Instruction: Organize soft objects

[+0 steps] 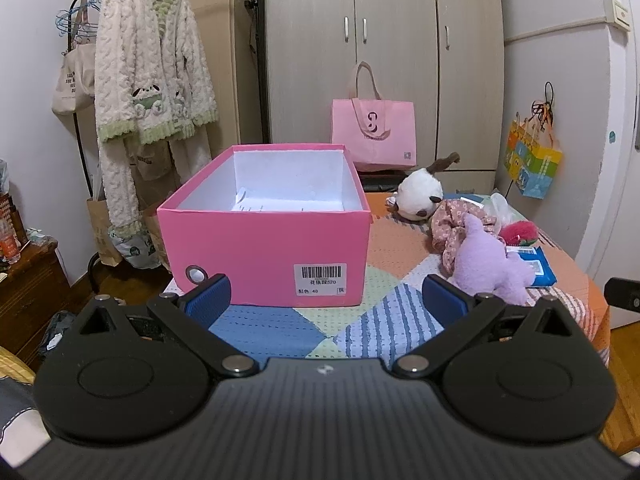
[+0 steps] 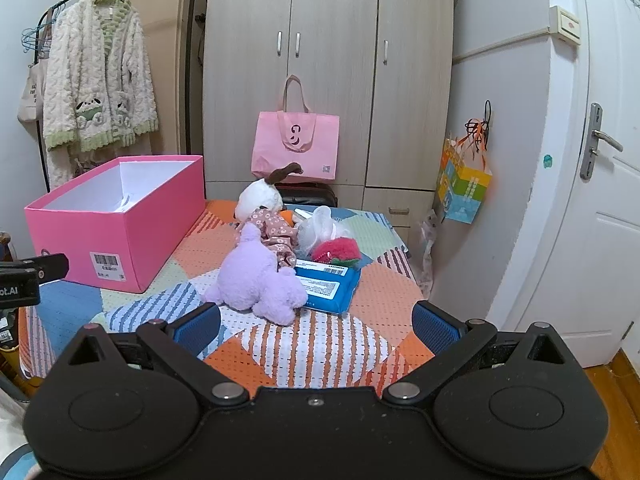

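A: Both tools spread wide, nothing held. Left tool (image 1: 326,300) faces the pink shoebox (image 1: 264,236); right tool (image 2: 316,326) faces the purple plush (image 2: 258,280) on the patchwork tabletop (image 2: 320,344).

B: Your risk?

A: The plush overlaps the blue wipes pack (image 2: 330,286). Pinch low and you'll likely drag both.

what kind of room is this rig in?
Most likely a bedroom at home: a tall wardrobe along the back wall, a fleecy robe on a clothes rail, and plush toys on a patchwork cover.
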The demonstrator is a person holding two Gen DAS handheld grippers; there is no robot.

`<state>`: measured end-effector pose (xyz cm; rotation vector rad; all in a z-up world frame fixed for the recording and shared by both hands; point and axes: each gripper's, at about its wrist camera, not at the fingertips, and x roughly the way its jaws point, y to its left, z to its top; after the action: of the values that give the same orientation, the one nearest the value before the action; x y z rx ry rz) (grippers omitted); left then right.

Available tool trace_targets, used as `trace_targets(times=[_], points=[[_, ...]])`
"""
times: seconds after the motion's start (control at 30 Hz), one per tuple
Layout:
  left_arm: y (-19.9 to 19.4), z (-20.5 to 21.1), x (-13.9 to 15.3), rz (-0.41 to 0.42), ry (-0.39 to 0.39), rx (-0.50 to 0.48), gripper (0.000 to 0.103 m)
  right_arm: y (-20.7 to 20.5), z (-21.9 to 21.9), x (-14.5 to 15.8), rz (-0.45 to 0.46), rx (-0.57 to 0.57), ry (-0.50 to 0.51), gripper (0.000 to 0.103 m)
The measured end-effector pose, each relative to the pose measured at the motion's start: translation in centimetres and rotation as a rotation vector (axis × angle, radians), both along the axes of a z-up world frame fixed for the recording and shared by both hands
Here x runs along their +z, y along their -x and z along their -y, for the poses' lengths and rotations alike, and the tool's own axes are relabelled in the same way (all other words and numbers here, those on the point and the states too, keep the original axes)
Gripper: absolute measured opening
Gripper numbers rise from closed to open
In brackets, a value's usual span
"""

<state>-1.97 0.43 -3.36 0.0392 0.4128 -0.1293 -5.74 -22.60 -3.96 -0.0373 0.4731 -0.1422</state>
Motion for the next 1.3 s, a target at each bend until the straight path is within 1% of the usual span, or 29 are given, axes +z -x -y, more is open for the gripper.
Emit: trace_targets(times=[0.67,1.03,1.13,1.2,1.3], points=[[-0.5,0.7,-0.5,-0.016,-0.018,-0.017,0.103,-0.4,-0.1,-0.2,-0.013,0.0,0.002,0.103],[-1.5,1.6,-0.6,-0.033,-0.054,-0.023,0.103,-1.6,0.4,-0.9,-0.039,0.017,0.007,0.103],[-2.0,2.2,0.0,-0.022,-0.076,-0.041,0.103,-1.8,0.6,-0.9,-0.013,0.065,0.011,0.103],[-2.2,2.7,0.4,-0.008,-0.085,-0.052,0.103,-1.9,0.7,-0.9,0.027,0.1,0.024,0.103],[-3.0,3.8,0.9,-0.008,-0.09,-0.108,0.103,-2.4,1.4,-1.4,0.087,0.145,0.015,0.103]])
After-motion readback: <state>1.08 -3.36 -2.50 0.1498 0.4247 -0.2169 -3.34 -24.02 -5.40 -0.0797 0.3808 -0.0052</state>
